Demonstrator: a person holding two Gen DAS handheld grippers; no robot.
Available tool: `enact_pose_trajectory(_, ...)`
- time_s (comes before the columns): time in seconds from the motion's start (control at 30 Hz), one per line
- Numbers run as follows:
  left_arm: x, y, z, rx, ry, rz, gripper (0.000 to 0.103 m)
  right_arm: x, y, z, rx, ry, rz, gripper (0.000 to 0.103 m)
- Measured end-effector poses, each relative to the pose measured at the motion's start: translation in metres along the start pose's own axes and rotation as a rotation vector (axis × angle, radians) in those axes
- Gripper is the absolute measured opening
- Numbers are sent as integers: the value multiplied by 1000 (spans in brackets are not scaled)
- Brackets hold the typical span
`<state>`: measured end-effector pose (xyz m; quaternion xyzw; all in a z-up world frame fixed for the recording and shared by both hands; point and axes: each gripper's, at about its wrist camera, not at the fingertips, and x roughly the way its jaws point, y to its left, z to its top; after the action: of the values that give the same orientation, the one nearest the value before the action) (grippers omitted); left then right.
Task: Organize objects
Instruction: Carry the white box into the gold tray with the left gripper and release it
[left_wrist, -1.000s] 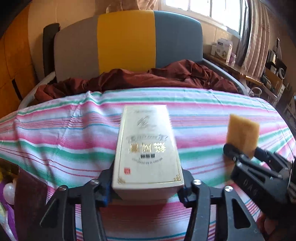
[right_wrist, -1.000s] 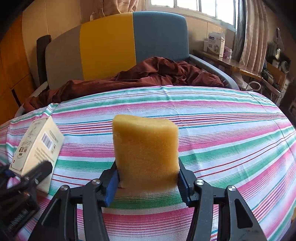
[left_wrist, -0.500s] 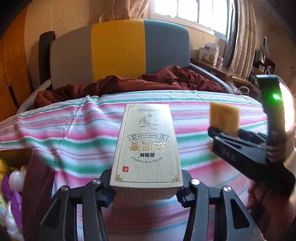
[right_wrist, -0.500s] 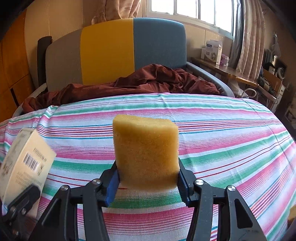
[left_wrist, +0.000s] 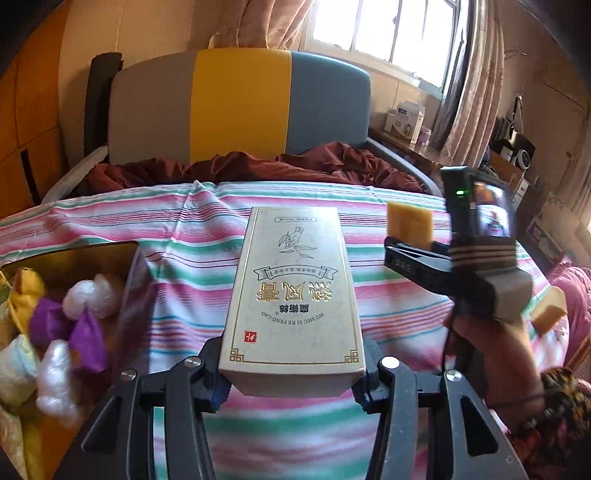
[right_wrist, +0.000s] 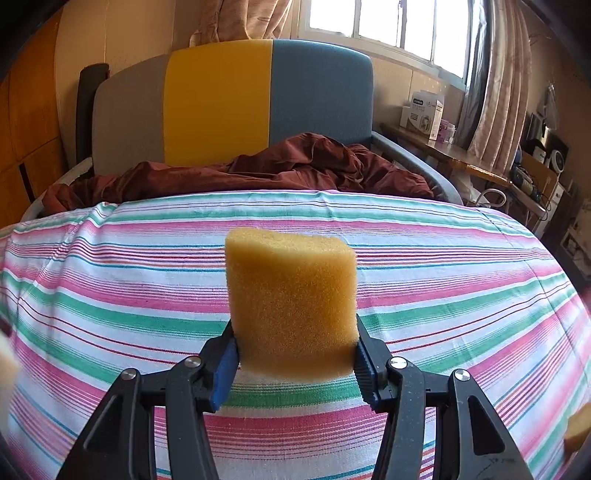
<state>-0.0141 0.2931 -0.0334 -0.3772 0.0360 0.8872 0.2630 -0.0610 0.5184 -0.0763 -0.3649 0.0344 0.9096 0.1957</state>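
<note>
- Left wrist view: your left gripper (left_wrist: 293, 380) pointed down over the striped bedcover (left_wrist: 184, 258), its jaws clamped on the near end of a cream box (left_wrist: 293, 291) — held clear of the cloth, long axis running away from you.
- The box's gold characters read upside down to the camera; the Latin line said "MO SHU SI RE FENG GAO", beside a small red seal.
- To the right, your hand (left_wrist: 491, 343) held the right gripper (left_wrist: 408, 242) at a similar tilt, a yellow sponge (left_wrist: 409, 224) in its tips.
- A dark bin (left_wrist: 127, 295) of soft bundles sat at lower left.
- Right wrist view: your right gripper (right_wrist: 293, 356) squeezed the sponge (right_wrist: 291, 299) upright between both pads, above the bedcover (right_wrist: 443, 277).
</note>
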Motion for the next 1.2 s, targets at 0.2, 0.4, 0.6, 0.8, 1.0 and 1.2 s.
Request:
enact_pose_trajectory(0.2, -26, 12, -8, -7, -5, -8, 51, -6, 7, -2, -34, -17, -12, 55)
enact_pose_trajectory(0.4, -54, 29, -11, -18, -36, -7, 51, -12, 13, -5, -65, -30, -15, 55)
enact_pose_trajectory(0.6, -78, 50, -16, -30, -58, 14, 51, -13, 9, -6, -47, -25, -16, 55)
enact_pose_trajectory(0.8, -92, 76, -29, -45, -42, 60, 51, -19, 12, -10, -52, -35, -17, 55)
enact_pose_trajectory(1.0, -99, 108, -48, -88, 7, 81, 51, -26, 15, -13, -64, -46, -21, 55)
enact_pose_trajectory(1.2, -107, 139, -68, -149, 60, 95, 51, -28, 17, -15, -69, -41, -28, 55)
